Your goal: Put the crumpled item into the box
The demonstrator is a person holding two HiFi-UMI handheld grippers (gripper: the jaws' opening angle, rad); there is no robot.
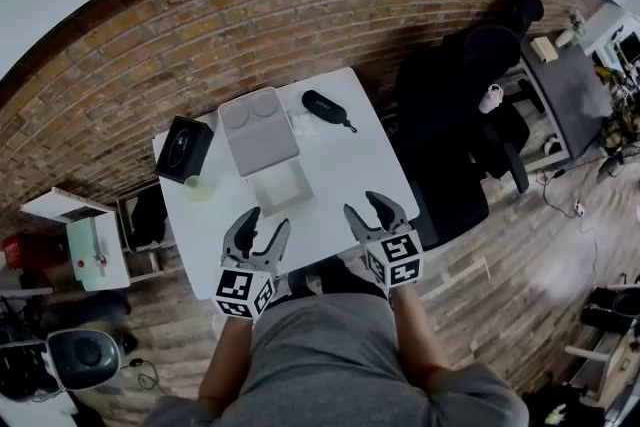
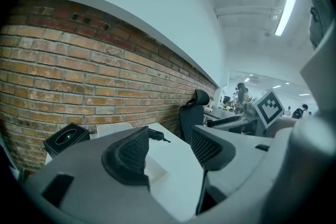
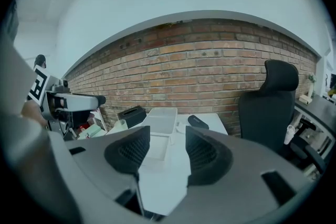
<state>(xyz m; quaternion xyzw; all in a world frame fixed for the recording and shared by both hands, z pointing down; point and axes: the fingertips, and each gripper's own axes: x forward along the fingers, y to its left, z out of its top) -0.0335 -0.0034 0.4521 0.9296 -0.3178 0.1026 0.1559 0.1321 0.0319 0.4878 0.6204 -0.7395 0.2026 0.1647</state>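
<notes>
Currently both pairs of jaws are standing apart with nothing between them; the left gripper (image 1: 266,221) and the right gripper (image 1: 362,205) are hovering side by side over the near edge of the white table (image 1: 350,165); beyond them the white box (image 1: 283,187) is lying open, its lid (image 1: 258,130) reaching toward the brick wall (image 1: 300,5); a pale yellowish crumpled item (image 1: 200,185) is sitting just left of the box, beside a black tissue box (image 1: 185,148); a black case (image 1: 325,107) is lying further right.

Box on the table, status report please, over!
Open and empty: left gripper, right gripper, at the table near edge. Lid up on the box, looks empty inside. Nothing between grippers and box.
</notes>
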